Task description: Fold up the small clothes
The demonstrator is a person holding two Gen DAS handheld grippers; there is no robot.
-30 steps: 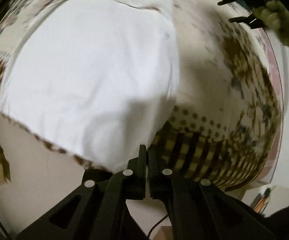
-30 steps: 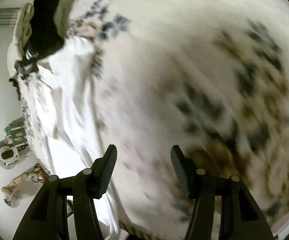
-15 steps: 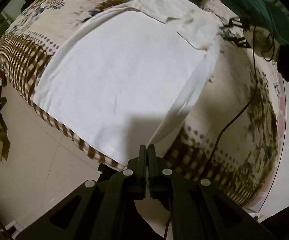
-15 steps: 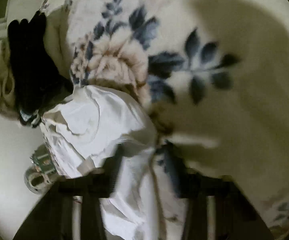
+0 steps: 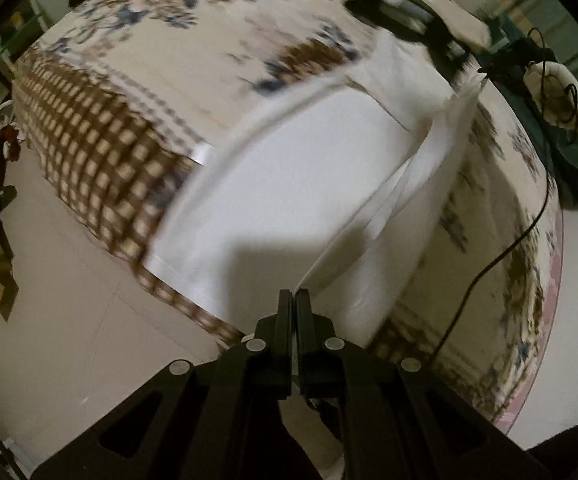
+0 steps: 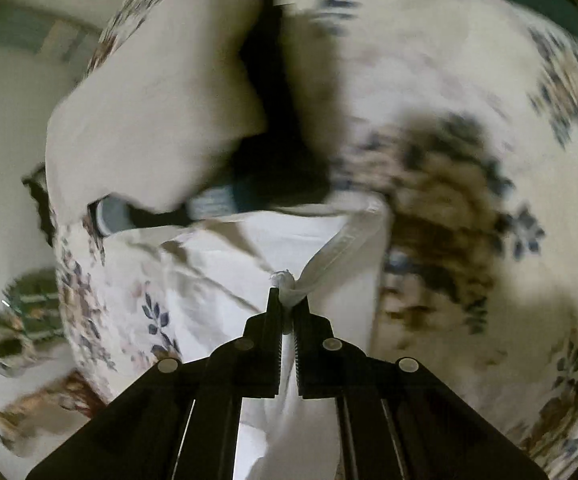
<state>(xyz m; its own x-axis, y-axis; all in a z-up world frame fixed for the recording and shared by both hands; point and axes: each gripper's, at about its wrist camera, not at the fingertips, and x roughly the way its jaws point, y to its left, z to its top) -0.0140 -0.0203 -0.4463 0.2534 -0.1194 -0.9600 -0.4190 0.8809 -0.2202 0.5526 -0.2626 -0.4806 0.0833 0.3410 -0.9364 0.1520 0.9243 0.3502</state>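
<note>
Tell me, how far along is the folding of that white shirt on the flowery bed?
Early on. The white cotton shirt lies spread over the floral bedspread. In hand: the left gripper pinches the shirt's near edge, and the right gripper is clamped on a bunched corner, so one side strip is lifted off the bed. Left to do: lay that strip across, then complete the remaining folds. No finished fold shows.

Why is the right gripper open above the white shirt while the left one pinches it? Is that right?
Not quite. The right gripper is shut on the shirt too, as the right wrist view shows. The left gripper does pinch it.
</note>
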